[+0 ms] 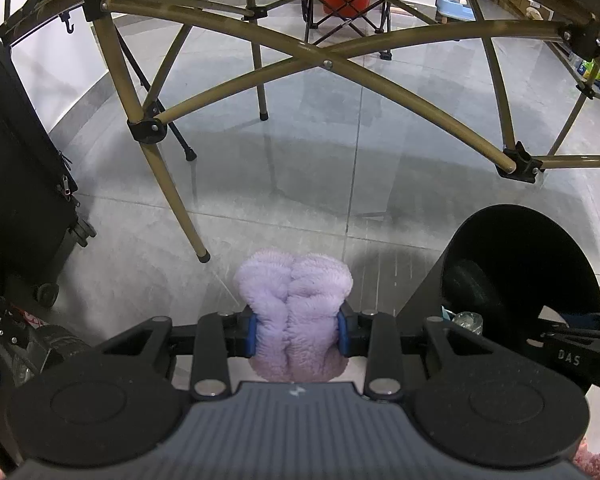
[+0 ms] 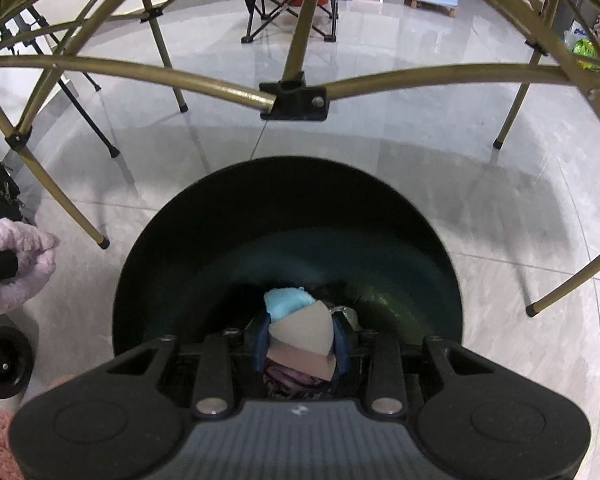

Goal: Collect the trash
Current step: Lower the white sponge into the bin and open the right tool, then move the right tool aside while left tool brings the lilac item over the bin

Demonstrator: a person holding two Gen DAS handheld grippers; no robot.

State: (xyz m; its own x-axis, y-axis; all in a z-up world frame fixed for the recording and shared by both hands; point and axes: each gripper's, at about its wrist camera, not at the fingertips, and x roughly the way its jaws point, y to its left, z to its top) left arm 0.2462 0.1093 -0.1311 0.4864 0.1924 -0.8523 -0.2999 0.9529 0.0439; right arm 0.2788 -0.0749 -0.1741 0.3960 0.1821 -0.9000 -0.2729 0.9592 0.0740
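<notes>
Lilac fluffy cloth (image 1: pixel 294 304), black bin (image 2: pixel 288 240)

Fluffy lilac cloth (image 1: pixel 294 300), glossy grey floor tiles (image 1: pixel 320 152), smooth matt black bin (image 2: pixel 288 216), metal table legs (image 1: pixel 172 196).

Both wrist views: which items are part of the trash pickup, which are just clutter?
Job:
- fluffy lilac cloth, clamped in the left gripper
- tan-and-pink wedge-shaped piece, clamped in the right gripper
- round black bin, light-blue scrap inside

Clutter:
- olive metal folding table frame
- black wheeled suitcase
- dark folding camp chair
</notes>
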